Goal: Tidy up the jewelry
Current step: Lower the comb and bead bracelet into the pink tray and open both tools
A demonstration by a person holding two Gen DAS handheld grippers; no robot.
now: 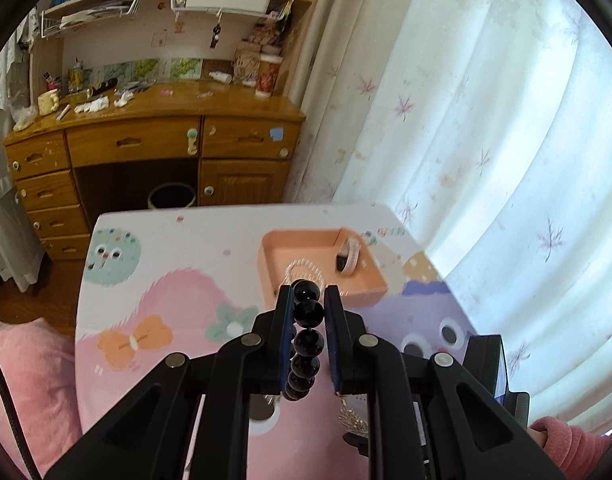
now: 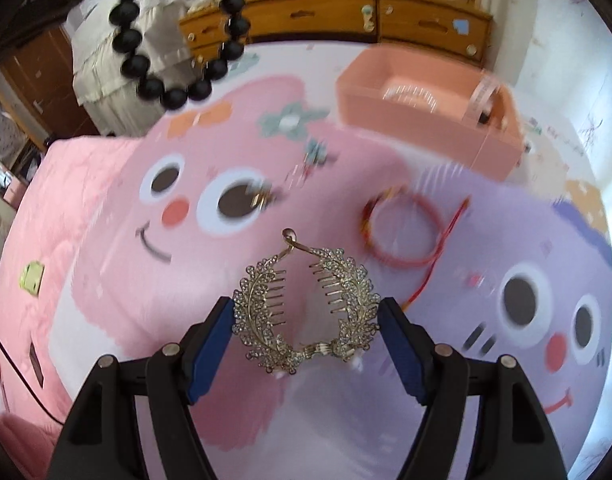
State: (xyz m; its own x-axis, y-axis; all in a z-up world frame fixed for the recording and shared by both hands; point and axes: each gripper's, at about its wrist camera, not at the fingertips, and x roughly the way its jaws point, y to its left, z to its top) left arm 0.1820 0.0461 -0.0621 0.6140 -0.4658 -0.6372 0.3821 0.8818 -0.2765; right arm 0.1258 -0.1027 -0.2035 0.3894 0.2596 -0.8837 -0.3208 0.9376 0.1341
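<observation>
Beads (image 1: 308,312) sit pinched between your left gripper (image 1: 309,300) fingers, at centre of the left wrist view: a black bracelet, its string running down between the blue pads toward the bottom of the frame. In the right wrist view the same bracelet hangs as a full loop at upper left, off the table (image 2: 105,320).

Your right gripper (image 2: 306,316) is spread wide, with a jewelled hair clip (image 2: 306,312) lying on the table between its fingers at lower centre. The pads stand just beside the clip's outer edges; whether they touch it is hard to tell from this angle.

Right of centre in that view lies a red cord bracelet (image 2: 402,228), flat on the purple cartoon face, near the clip but apart from it. A small gold piece (image 2: 261,196), blurred, rests on the pink face's eye, left of centre.

Your tray (image 1: 273,248) is the peach box above centre in the left view, beyond the gripper tips. Inside it you have a pearl bracelet (image 1: 306,270) near the front wall and a pale watch band (image 1: 348,256) on edge toward the right corner.
</observation>
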